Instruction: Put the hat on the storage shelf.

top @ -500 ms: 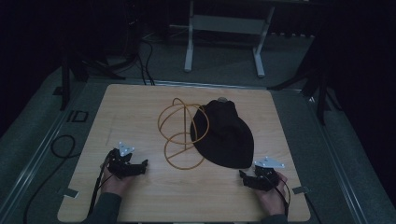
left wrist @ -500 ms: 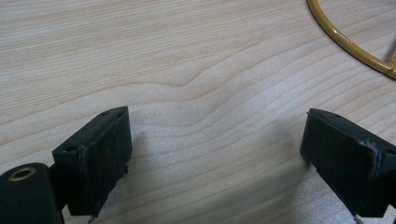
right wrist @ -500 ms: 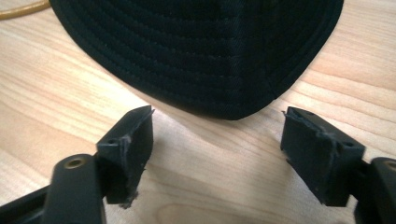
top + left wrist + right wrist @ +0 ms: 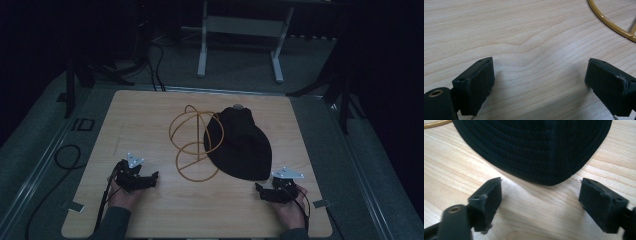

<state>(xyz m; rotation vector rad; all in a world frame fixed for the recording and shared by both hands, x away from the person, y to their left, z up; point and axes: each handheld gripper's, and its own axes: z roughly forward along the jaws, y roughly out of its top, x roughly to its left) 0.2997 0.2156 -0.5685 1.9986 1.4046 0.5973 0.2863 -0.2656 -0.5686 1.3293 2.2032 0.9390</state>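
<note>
Pale wooden tabletop (image 4: 150, 115) with visible grain, square-ish, sits on a dark grey floor. Black stitched fabric cap (image 4: 240, 145) lies flat on the tabletop right of centre, brim end pointing toward the person, a small grey button at its far end. Yellow-ochre wire frame of looped rings (image 4: 192, 145) lies just left of the cap, its right side touching or tucked under the cap edge, can't tell which. White metal stand legs (image 4: 202, 45) on the floor beyond the table's far edge, black cables near them.

Left gripper (image 4: 539, 82), held in a hand (image 4: 122, 195) at the near left of the tabletop, well left of the cap; jaws wide apart over bare wood, nothing between them, wire ring at upper right of its view. Right gripper (image 4: 540, 200) in the other hand (image 4: 290, 207), near right, just short of the cap's brim tip; jaws spread wide, empty, brim edge close ahead between them, not touching
</note>
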